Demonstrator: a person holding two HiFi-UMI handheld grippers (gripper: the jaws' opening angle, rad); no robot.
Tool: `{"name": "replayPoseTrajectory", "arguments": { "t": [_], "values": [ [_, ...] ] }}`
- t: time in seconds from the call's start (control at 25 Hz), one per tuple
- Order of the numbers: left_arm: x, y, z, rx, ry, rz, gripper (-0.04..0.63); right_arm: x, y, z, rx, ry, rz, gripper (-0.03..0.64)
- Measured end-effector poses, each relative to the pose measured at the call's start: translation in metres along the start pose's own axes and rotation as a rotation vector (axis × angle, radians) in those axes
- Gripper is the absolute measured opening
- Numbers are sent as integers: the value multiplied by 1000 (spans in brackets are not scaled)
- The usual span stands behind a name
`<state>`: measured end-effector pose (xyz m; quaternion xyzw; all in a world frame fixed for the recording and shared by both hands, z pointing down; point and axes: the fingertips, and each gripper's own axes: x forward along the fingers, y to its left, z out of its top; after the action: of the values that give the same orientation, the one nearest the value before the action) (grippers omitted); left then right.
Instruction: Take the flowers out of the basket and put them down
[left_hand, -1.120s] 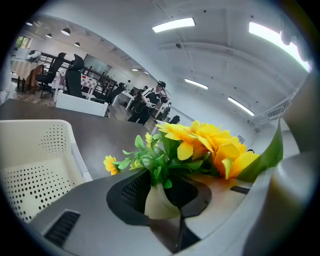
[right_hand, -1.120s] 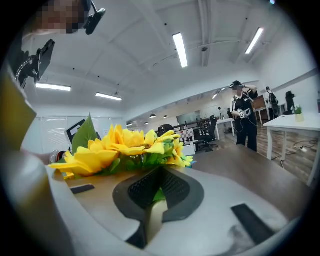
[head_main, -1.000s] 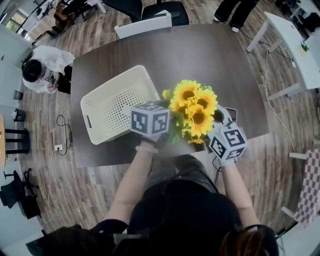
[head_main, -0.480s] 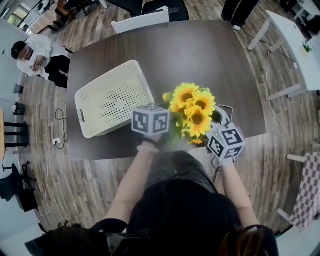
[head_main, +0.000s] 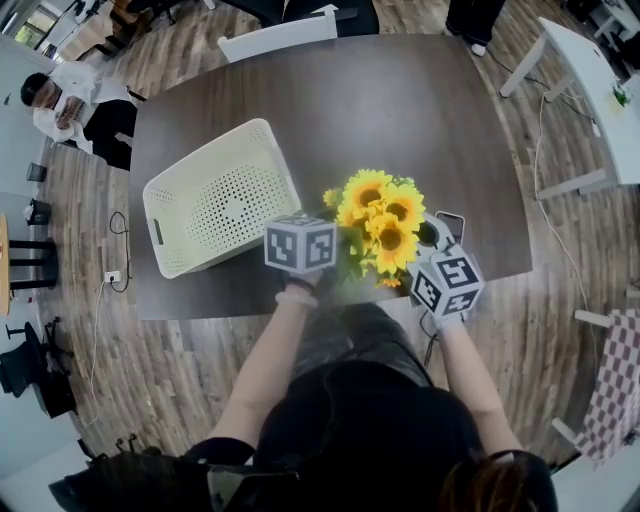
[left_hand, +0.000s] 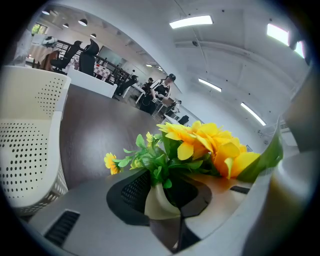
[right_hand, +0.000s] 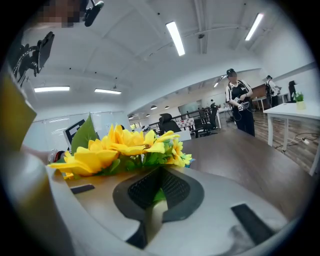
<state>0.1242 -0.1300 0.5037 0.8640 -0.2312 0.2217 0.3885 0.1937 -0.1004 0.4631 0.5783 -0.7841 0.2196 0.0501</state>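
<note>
A bunch of yellow sunflowers (head_main: 382, 218) with green leaves is held over the near edge of the dark table (head_main: 400, 110), to the right of the basket. The cream perforated basket (head_main: 200, 155) lies tilted on the table's left part with nothing in it. My left gripper (head_main: 335, 262) is shut on the green stems from the left; leaves (left_hand: 155, 165) show pinched between its pads (left_hand: 167, 200). My right gripper (head_main: 418, 262) is shut on the same bunch from the right, with a leaf between its pads (right_hand: 155, 200) and blooms (right_hand: 120, 147) above.
A phone-like flat object (head_main: 455, 225) lies on the table just right of the flowers. A white chair (head_main: 280, 35) stands at the far edge. A white side table (head_main: 590, 90) is at the right. A person (head_main: 65, 100) sits on the floor at the left.
The gap between the basket and the bunch has widened a little; both grippers still hold the flowers, now slightly nearer the table's front edge.
</note>
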Motion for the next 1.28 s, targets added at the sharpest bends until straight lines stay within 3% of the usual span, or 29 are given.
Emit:
{"name": "replayPoseTrajectory", "arguments": {
  "t": [0.28,0.72,1.16,1.28],
  "values": [
    [23,3,-1,-37,-22,-11,104,11,-20,-11,4,32,13,5],
    [31,28,-12,-95,-5,45,103,30,-26,-24,26,74,40,5],
    [37,31,-7,-46,-17,82,103,41,-35,-34,48,90,33,5],
    [43,32,-12,-67,-10,81,104,40,-39,-35,60,90,29,5]
  ]
}}
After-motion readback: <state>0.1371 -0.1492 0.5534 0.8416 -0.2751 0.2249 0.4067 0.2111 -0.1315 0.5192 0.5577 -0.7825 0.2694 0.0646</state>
